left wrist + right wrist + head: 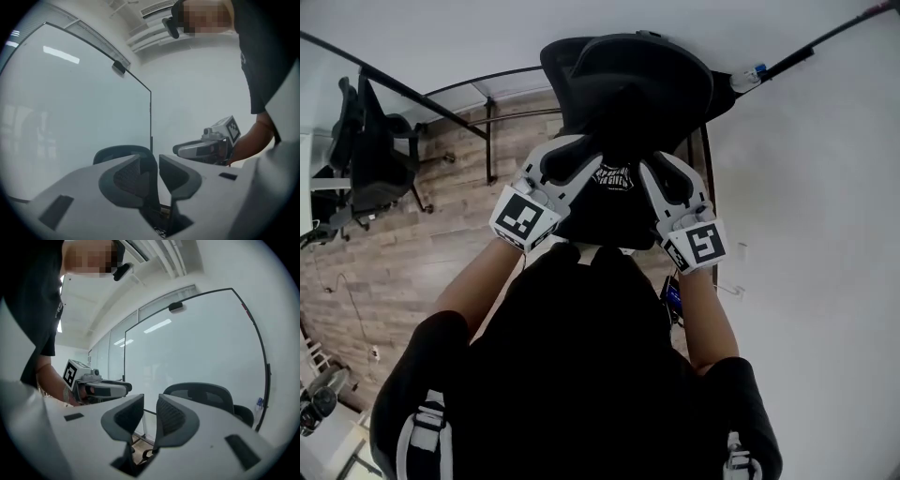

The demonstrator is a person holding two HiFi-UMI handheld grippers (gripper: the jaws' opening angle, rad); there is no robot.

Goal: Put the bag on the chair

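Left gripper (155, 161) and right gripper (150, 401) hovering, jaws narrow, gripping nothing; black white-printed fabric bag (614, 202) seemingly sitting on black mesh office chair (628, 75); a gripper knock or the chair rolling risks tipping it off the seat edge.

Two claws (572, 155) (670, 173), two office chairs (628, 75) (370, 150), one black bag (614, 178)

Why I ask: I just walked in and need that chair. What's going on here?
A person holds a white two-jaw gripper in each hand over a black office chair. A black bag with white print seems to rest on its seat, between the left gripper and right gripper. Both grippers' jaws stand slightly apart, with nothing between them.
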